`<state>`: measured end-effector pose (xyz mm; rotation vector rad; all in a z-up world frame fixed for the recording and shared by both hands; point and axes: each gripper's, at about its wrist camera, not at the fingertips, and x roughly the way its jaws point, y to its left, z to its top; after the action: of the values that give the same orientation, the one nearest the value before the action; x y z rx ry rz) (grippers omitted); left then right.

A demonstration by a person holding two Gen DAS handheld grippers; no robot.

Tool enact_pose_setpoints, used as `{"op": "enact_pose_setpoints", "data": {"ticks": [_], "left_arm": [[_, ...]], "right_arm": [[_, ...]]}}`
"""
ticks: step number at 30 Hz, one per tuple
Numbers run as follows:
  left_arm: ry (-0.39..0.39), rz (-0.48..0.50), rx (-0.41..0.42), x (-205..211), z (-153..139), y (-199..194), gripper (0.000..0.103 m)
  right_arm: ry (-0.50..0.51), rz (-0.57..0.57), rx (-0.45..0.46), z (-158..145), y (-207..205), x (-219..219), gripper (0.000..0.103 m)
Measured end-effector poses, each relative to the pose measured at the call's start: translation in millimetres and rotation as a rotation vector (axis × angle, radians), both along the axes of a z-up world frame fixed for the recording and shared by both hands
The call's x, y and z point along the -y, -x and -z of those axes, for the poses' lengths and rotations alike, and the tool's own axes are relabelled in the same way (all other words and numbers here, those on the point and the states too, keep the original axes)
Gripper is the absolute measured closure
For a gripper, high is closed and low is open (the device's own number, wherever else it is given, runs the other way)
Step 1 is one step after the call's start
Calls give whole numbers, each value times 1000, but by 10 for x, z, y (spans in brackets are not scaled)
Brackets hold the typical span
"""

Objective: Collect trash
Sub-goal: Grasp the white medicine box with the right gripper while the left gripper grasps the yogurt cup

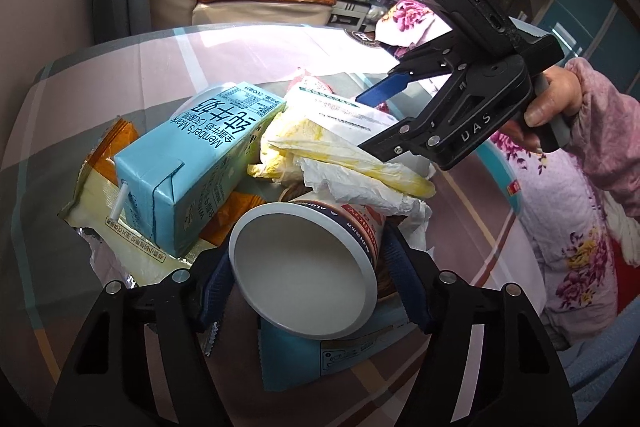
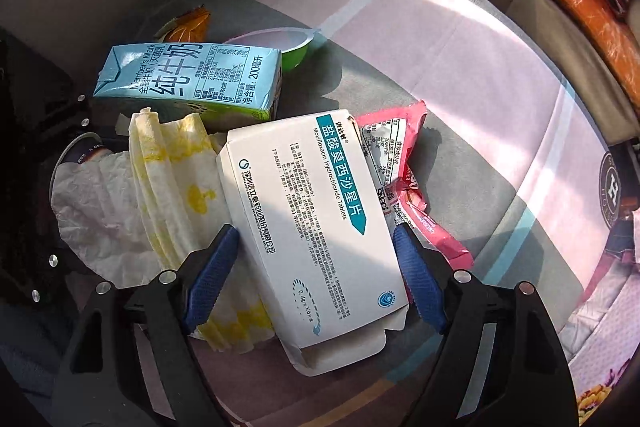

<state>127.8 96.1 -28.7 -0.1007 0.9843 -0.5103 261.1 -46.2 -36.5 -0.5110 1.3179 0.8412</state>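
**Both hand-held grippers at the trash pile on the desk**

The left hand-held gripper (image 1: 306, 279) is clenched around a white paper cup with a red-and-navy printed band (image 1: 308, 267), its blue-padded fingers (image 1: 404, 267) pressing the cup's sides. The cup lies tilted with its open mouth facing the camera, at the near side of the pile.

The right hand-held gripper (image 2: 316, 267) straddles a white cardboard tablet box with a teal label (image 2: 316, 223). Its blue pads (image 2: 212, 271) sit on either side of the box; the right pad looks to touch the box edge, while the left pad stands just beside it, so the jaws read as released rather than gripping.

The box rests on a crumpled white tissue with yellow stains (image 2: 168, 179), which drapes over the cup's far end. A pink foil snack wrapper (image 2: 404, 179) pokes out from under the box's right side. Beyond the tissue lies a light-blue milk carton (image 2: 188, 79) on its side, with a small green plastic cup (image 2: 288, 47) touching its far end and an orange-and-cream foil wrapper (image 1: 108, 187) beside and under the carton.

All of this sits on the desk, covered by a grey-and-pink checked cloth (image 2: 440, 47). In the left wrist view, the person's right hand (image 1: 554, 99) holds the right gripper's handle.
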Motion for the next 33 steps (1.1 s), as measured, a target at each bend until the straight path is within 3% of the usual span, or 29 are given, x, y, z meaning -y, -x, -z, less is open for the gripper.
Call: {"op": "enact_pose_setpoints", "data": {"ticks": [4,19,33], "left_arm": [[6,-30,5,-24,-50,61,37],[21,-36,98,235,-484,712,43],[-43,-33,-14,661,-57,1034,40]], "right_arm": [[3,45,39,-107,170,95,38],[-33,288,121,-497,969,724,39],[-62,469,75,-202,1721,1248,40]]}}
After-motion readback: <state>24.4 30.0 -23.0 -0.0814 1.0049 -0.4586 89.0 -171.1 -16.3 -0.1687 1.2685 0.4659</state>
